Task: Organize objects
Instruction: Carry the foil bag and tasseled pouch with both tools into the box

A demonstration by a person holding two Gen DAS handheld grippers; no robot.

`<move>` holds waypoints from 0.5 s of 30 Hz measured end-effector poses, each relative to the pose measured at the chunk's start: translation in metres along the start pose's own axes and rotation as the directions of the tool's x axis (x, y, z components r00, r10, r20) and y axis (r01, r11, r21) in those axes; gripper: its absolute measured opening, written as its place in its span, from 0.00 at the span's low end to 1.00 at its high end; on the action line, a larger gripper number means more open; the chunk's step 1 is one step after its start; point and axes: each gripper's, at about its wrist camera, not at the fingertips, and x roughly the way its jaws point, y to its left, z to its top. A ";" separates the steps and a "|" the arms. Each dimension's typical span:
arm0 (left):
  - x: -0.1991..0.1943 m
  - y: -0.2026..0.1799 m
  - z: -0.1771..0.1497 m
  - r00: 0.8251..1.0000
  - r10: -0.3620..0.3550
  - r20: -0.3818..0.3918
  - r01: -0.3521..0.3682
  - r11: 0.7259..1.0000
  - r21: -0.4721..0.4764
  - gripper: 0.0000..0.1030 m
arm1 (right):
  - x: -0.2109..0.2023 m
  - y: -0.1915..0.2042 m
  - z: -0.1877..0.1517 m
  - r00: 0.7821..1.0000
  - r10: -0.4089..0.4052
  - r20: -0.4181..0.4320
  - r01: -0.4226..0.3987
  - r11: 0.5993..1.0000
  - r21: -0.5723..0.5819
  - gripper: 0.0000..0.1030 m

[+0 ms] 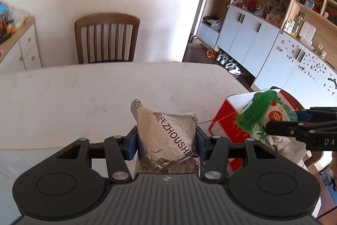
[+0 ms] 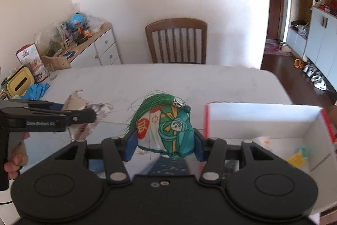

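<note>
Both items are picked up but not yet stowed: left gripper [image 1: 166,140] is clamped on the foil pouch [image 1: 168,140] above the table [image 1: 73,98]. Right gripper [image 2: 164,140] pinches the green tasselled sachet [image 2: 168,125], just beside the open box [image 2: 263,119]. Box already has a few bits inside; prob. both still need dropping in.

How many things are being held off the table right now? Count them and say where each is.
2. A silver foil packet sits between the left gripper's fingers; a green tasselled pouch between the right gripper's fingers, beside the open red-and-white box.
</note>
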 end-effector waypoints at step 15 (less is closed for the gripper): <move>0.023 -0.135 0.016 0.996 -0.084 -0.015 0.085 0.992 0.090 0.51 | -0.056 -0.116 -0.013 0.989 -0.142 0.035 0.140 0.989 0.044 0.50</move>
